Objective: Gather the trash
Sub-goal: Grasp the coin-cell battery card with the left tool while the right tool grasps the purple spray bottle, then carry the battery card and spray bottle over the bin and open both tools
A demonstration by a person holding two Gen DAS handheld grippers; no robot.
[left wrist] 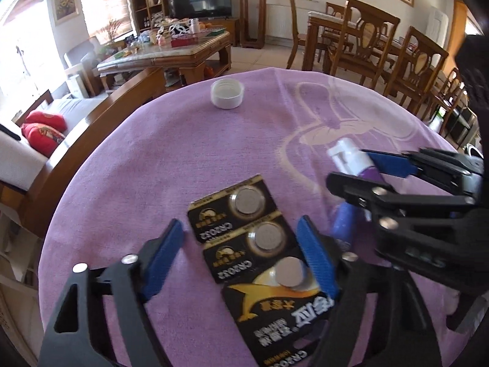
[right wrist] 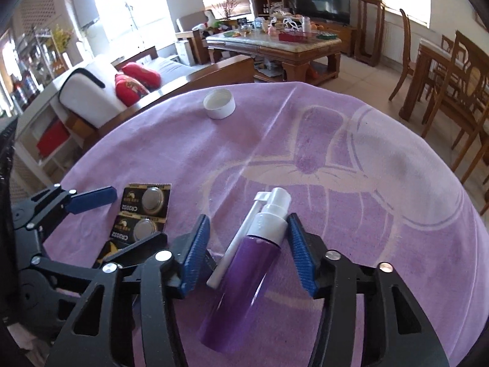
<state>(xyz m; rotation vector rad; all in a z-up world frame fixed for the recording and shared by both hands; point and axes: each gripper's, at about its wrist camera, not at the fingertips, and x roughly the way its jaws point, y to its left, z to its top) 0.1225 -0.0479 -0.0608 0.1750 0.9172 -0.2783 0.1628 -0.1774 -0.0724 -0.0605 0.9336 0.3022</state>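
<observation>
A black and gold card of button batteries [left wrist: 259, 253] lies flat on the purple tablecloth [left wrist: 159, 159]. My left gripper [left wrist: 244, 250] is open, its blue pads on either side of the card, low over the cloth. A purple spray bottle [right wrist: 244, 275] with a white pump top lies on its side. My right gripper [right wrist: 249, 253] is open around the bottle, pads beside it and apart from it. The right gripper [left wrist: 376, 171] and the bottle [left wrist: 345, 159] show in the left wrist view. The battery card [right wrist: 143, 211] and the left gripper [right wrist: 91, 198] show in the right wrist view.
A white bottle cap [left wrist: 227, 93] sits open side up at the far side of the table; it also shows in the right wrist view [right wrist: 219, 103]. Beyond the table edge are a sofa [right wrist: 101, 91], a wooden coffee table [left wrist: 171, 55] and dining chairs [left wrist: 360, 42].
</observation>
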